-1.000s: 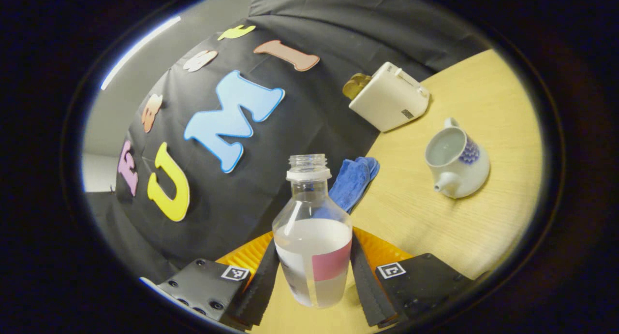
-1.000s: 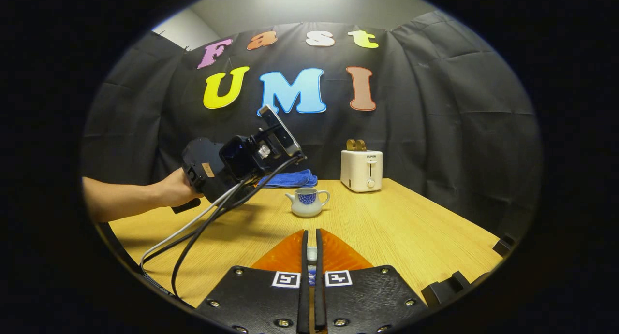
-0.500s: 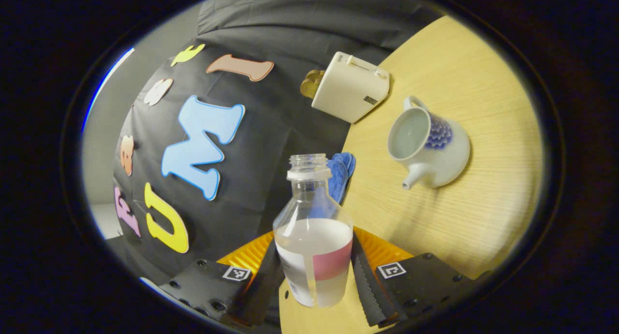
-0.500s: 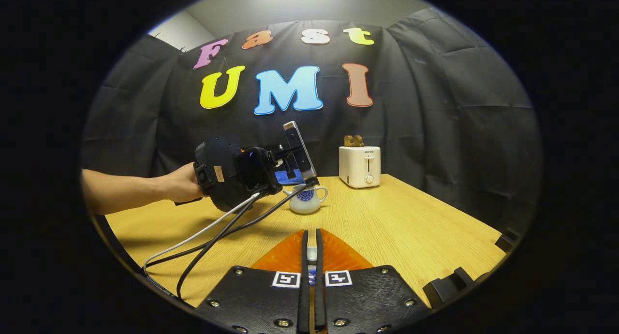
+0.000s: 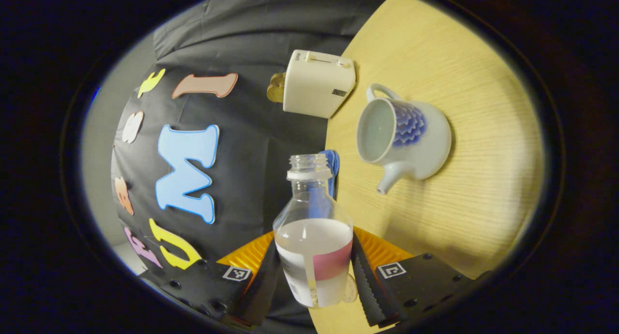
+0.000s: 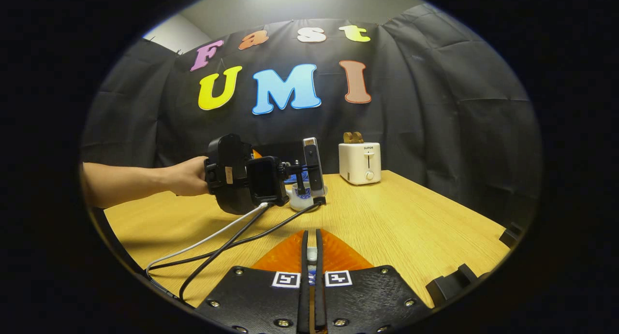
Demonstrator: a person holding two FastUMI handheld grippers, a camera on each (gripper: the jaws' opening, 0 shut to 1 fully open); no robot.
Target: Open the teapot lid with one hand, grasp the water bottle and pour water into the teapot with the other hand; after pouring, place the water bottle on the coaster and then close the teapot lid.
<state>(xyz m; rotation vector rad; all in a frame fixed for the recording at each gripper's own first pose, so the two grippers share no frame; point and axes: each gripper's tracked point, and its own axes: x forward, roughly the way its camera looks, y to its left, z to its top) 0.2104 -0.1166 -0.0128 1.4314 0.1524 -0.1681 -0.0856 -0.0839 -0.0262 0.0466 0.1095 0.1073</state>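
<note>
The uncapped water bottle [image 5: 313, 237], roughly half full, sits clamped between the left gripper [image 5: 314, 276] fingers, its mouth near the open teapot [image 5: 404, 138] on the table [image 5: 464, 194] but off to one side; tipping now could spill water past the rim. The right gripper [image 6: 312, 276] is pinched on a small object, probably the lid, held well back

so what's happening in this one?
A person is mid-way through filling a teapot. The left hand-held gripper clamps a clear, uncapped plastic water bottle, part full, tilted on its side near the lidless white-and-blue ceramic teapot on the wooden table. No water is flowing yet. The right hand-held gripper is closed on a small white piece, probably the lid. A white toaster stands behind.
</note>
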